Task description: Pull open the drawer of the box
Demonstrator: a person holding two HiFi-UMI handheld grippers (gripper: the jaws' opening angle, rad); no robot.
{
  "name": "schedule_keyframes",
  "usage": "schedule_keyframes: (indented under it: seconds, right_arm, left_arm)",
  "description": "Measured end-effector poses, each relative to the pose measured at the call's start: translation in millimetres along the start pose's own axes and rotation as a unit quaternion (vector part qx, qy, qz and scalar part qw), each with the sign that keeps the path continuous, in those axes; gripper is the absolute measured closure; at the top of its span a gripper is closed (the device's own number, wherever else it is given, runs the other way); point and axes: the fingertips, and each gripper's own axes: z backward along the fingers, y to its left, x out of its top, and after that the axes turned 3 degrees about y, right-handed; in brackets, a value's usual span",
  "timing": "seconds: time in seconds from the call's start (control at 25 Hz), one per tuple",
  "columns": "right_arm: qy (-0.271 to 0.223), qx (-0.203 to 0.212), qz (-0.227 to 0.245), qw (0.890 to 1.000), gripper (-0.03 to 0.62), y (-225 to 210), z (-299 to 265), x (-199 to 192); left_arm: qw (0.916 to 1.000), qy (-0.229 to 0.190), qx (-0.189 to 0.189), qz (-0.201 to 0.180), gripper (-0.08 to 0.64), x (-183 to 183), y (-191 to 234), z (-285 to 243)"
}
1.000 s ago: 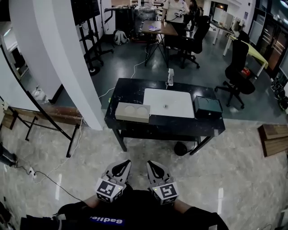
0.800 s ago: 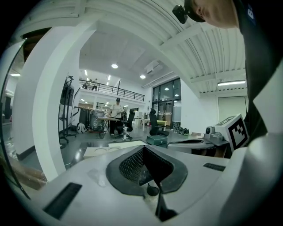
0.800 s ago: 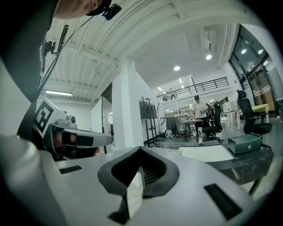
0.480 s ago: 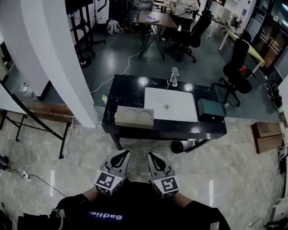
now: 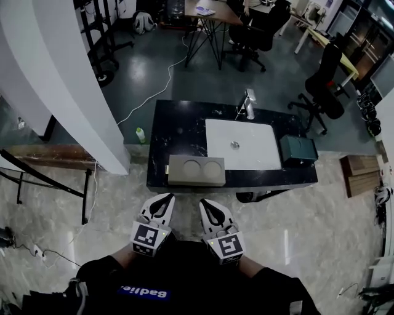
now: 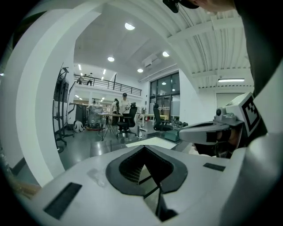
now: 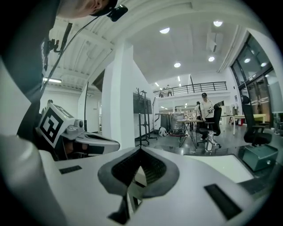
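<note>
not begun: left gripper and right gripper clenched empty, well apart from the green box on the counter.

Green box, right end of black table: too small in the head view to show any drawer front or handle (in the right gripper view, dim and close to the picture's rim). Small object on white mat: too small to identify. Far desk: cut off by top edge; hands hidden behind left gripper and right gripper.
</note>
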Motion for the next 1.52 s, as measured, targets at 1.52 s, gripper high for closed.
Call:
schedule_keyframes:
  seconds: [1.52]
  right_arm:
    - [-0.001, 0.022, 0.027, 0.999, 0.592, -103, -78, 26]
  left_arm:
    - [0.8372, 0.081, -0.007, 0.541, 0.537, -148, 135, -132]
